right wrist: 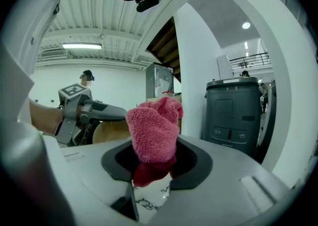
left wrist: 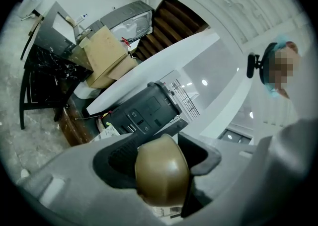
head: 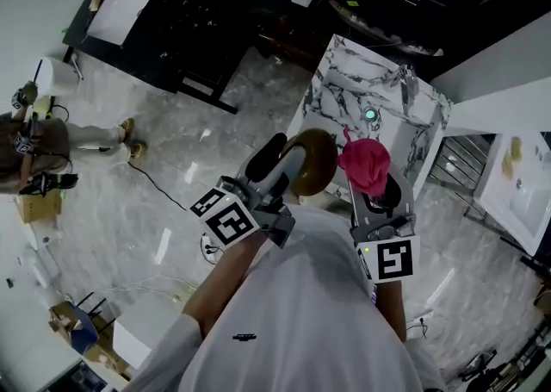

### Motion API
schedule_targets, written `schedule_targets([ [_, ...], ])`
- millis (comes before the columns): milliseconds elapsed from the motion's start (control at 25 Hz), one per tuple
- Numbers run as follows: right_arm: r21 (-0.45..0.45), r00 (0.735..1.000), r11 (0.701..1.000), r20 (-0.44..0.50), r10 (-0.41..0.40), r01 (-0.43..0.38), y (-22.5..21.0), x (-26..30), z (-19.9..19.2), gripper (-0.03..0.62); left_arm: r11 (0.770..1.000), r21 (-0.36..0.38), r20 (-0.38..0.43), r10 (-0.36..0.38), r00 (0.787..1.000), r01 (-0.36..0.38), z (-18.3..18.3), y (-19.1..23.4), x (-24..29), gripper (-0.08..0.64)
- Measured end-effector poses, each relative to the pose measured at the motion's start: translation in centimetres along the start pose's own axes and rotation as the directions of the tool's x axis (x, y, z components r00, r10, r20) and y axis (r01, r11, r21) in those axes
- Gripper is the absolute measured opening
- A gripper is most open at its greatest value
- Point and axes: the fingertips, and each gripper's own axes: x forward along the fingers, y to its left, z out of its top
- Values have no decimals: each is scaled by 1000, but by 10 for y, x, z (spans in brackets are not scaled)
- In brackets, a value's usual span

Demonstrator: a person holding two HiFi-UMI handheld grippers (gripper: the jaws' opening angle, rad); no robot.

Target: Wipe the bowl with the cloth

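The left claw (left wrist: 164, 164) is closed on the bowl (head: 316, 159) — a brown, glossy bowl whose rounded wall fills the gap between the two jaws in the left gripper view, pinched at its edge. From the head view the bowl is held up in the air in front of the person's chest, over the near end of the white marble-patterned surface (head: 337, 93) and the grey stone floor (head: 172, 175), resting on nothing. The right claw (right wrist: 153, 166) is clamped on the cloth (right wrist: 151, 128), a pink terry cloth bunched into a lump; its lower part is squeezed between the jaws and the rest stands up above them in a rounded wad. In the head view the cloth sits just beside the bowl on the bowl's right, the two edges meeting or nearly so — whether they actually touch cannot be told. The right gripper view shows the bowl's pale brown side low behind the cloth, to its left, with the left gripper reaching in toward it from the left. Each gripper carries its marker cube nearest the person, the left cube (head: 225, 216) tilted, the right cube (head: 394, 261) square-on to the camera. Beyond the cloth in the right gripper view stands a dark grey bin-like unit (right wrist: 233, 111). Far off at the left of the head view another person (head: 43, 145) stands on the floor.
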Motion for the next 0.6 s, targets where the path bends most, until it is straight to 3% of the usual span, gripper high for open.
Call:
schedule_targets([
  [280, -33, 980, 979, 18, 201, -200, 26, 22, 14, 140, 1000, -15, 15, 13, 1000, -13, 10, 6, 7, 256],
  [600, -89, 919, 915, -10, 393, -392, 52, 30, 18, 140, 995, 58, -31, -76, 997, 78, 2, -20, 15, 253],
])
